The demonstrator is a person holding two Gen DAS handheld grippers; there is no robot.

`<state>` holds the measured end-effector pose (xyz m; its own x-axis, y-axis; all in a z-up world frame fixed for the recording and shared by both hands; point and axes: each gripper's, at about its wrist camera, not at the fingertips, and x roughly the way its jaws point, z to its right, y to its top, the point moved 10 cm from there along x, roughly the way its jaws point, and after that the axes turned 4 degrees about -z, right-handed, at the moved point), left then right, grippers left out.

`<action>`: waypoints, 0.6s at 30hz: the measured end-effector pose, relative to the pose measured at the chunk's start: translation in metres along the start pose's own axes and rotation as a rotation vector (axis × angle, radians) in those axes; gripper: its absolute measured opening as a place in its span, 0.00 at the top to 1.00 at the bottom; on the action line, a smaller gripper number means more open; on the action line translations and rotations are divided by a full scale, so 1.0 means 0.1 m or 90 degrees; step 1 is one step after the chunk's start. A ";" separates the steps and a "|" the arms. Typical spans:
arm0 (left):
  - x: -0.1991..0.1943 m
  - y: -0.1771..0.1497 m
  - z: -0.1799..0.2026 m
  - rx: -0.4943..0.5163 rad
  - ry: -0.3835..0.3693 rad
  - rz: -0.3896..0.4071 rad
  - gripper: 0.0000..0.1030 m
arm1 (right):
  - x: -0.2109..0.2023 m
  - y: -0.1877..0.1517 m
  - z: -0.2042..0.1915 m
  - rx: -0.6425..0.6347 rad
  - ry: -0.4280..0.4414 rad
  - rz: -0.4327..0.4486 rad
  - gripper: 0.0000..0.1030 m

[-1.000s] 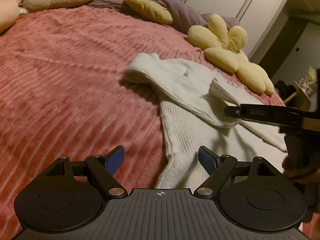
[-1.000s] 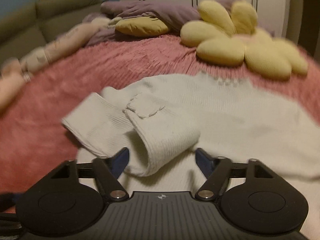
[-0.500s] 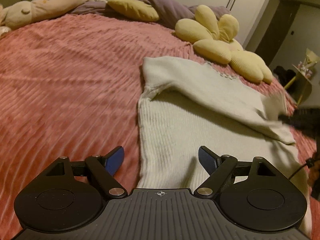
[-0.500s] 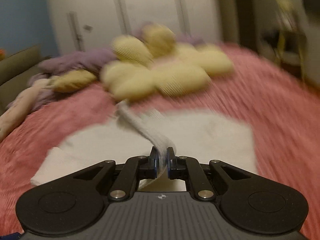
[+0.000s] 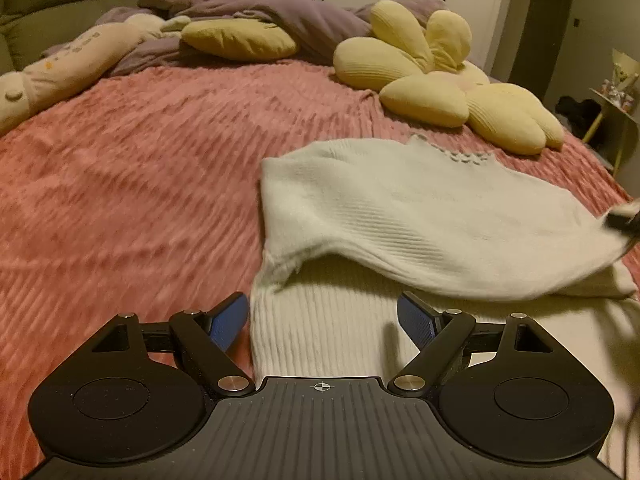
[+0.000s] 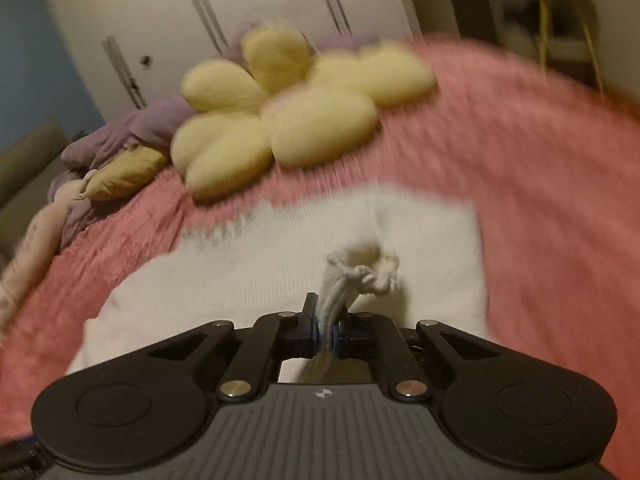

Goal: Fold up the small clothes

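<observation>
Right gripper (image 6: 329, 326) clenched on sleeve cuff (image 6: 362, 268), drawn toward 3 o'clock across sweater (image 5: 400, 208) to fold it. Left gripper (image 5: 324, 320) released, hovering over hem.

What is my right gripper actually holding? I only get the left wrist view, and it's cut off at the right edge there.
Observer: The right gripper is shut on the sleeve cuff of the white sweater; the cuff sticks out bunched beyond the fingers.
Operator: Is anything lying right of the sweater?
Observer: Only bare pink bedspread shows there in the right wrist view.
Operator: And my left gripper?
Observer: The left gripper is open over the sweater's near ribbed edge, with nothing gripped.
</observation>
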<state>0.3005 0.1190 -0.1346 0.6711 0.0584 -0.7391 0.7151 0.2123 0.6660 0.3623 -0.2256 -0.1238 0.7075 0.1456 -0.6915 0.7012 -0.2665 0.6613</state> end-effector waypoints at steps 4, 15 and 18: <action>0.12 0.05 -0.02 0.001 0.026 0.003 0.16 | -0.15 0.25 0.05 -0.039 -0.034 0.081 0.94; 0.12 0.08 -0.12 -0.030 0.030 -0.014 0.15 | 0.27 -0.04 0.57 -0.035 -0.074 -0.009 0.93; -0.01 0.21 -0.06 -0.027 0.019 0.019 0.14 | 0.18 0.00 0.66 -0.013 -0.101 -0.003 0.72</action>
<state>0.3139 0.1292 -0.1201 0.6856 0.0940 -0.7219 0.6855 0.2504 0.6836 0.3691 -0.2862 -0.1551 0.6824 -0.0063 -0.7310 0.7073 -0.2469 0.6624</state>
